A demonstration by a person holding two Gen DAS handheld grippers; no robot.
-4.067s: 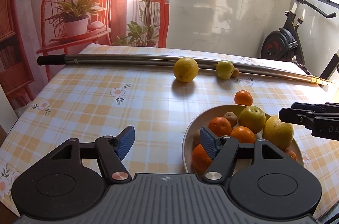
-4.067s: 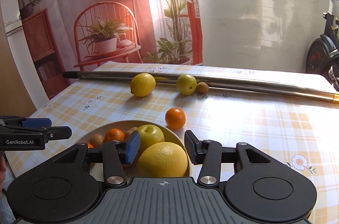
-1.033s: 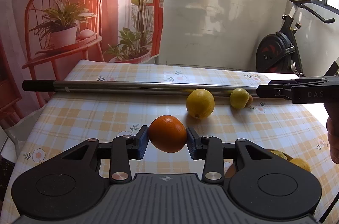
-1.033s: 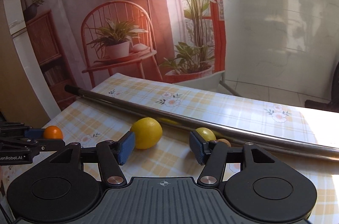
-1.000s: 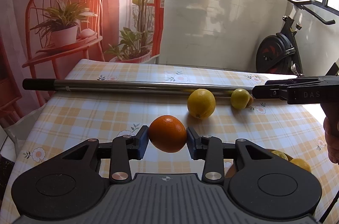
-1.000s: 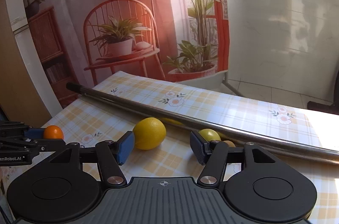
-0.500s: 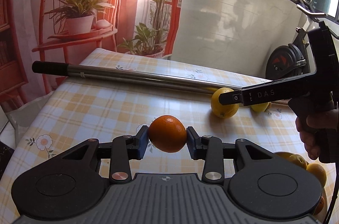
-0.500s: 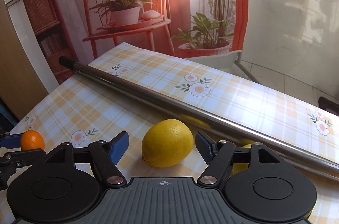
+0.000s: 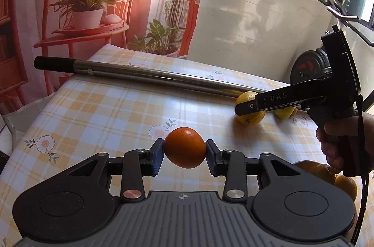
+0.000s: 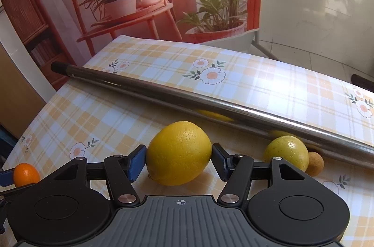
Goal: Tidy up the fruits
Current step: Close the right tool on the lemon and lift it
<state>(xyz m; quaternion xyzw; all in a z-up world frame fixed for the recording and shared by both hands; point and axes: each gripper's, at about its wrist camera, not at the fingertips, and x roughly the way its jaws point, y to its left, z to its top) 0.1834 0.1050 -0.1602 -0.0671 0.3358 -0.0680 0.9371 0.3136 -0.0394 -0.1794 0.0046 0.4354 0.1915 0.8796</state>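
- My left gripper point(image 9: 184, 153) grips the orange point(image 9: 184, 147), lifted above the table point(image 9: 105, 111).
- My right gripper point(image 10: 178, 159) brackets the big lemon point(image 10: 178, 152) on the table; contact unclear.
- Only the left view shows a hand point(image 9: 339, 144).

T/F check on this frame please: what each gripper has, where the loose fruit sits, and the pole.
1. The left gripper is shut on the orange. True.
2. The right gripper is empty and far from any fruit. False: the large lemon sits between its fingers, still resting on the tablecloth.
3. The metal pole stands upright. False: it lies flat across the table.
4. A small brown fruit sits right beside the smaller yellow-green fruit. True.
5. The orange rests on the table. False: the gripper holds it above the cloth.
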